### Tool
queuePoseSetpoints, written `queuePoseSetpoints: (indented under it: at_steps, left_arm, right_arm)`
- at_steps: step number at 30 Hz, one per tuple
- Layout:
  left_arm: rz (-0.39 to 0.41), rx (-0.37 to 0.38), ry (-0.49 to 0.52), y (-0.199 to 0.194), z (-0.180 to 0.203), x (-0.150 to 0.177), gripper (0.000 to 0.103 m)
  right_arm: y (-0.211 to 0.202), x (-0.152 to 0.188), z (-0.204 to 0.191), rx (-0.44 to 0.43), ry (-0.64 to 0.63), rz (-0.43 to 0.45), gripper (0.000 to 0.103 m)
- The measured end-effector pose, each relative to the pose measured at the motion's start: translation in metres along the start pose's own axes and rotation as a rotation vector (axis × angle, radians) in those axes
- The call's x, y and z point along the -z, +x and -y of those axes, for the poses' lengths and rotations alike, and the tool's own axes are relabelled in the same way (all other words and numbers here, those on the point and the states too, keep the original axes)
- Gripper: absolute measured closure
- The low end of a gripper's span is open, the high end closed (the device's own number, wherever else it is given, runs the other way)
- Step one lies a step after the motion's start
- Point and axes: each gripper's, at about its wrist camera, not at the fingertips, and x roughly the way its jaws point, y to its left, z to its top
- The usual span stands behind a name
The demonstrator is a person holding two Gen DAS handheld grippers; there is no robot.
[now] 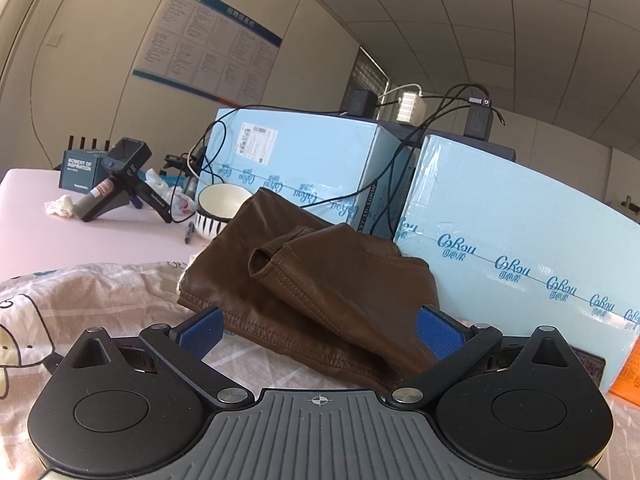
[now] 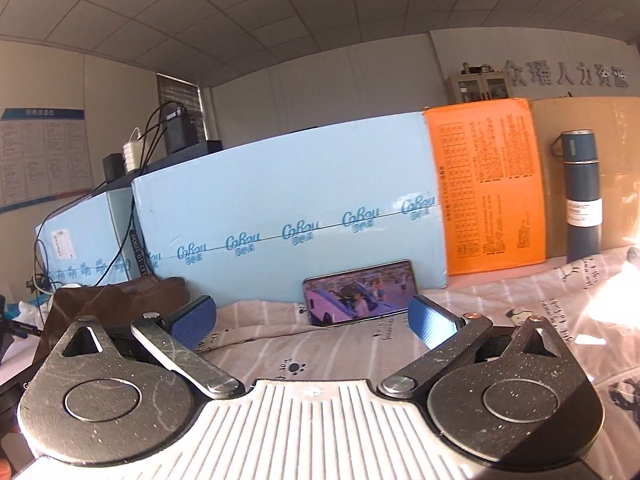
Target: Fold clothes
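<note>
A brown leather garment (image 1: 320, 280) lies crumpled on the printed cloth (image 1: 100, 296), leaning against the light blue boxes. My left gripper (image 1: 320, 330) is open and empty, its blue pads on either side of the garment's near edge, not closed on it. In the right wrist view the same garment (image 2: 120, 296) lies at the far left. My right gripper (image 2: 314, 322) is open and empty above the printed cloth (image 2: 320, 352), well to the right of the garment.
Light blue cartons (image 1: 520, 240) (image 2: 288, 208) wall off the back. A phone (image 2: 360, 292) leans on the carton. An orange box (image 2: 488, 184) and a grey flask (image 2: 580, 192) stand at right. A striped bowl (image 1: 218, 208), pen, crumpled tissues and a black device stand (image 1: 128, 184) sit at left.
</note>
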Motion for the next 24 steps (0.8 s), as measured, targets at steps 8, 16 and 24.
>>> queuePoseSetpoints:
  at_steps: [8, 16, 24]
  left_arm:
    - [0.09, 0.098, 0.008, -0.036, 0.014, -0.017, 0.0]
    - [0.165, 0.261, 0.177, -0.068, 0.064, -0.049, 0.0]
    - [0.163, 0.375, 0.316, -0.072, 0.117, -0.088, 0.0]
  right_arm:
    - [-0.067, -0.014, 0.053, 0.184, 0.089, 0.05, 0.0]
    - [-0.091, -0.041, 0.073, 0.317, 0.085, 0.05, 0.0]
    - [-0.078, -0.084, 0.076, 0.286, 0.103, -0.022, 0.0]
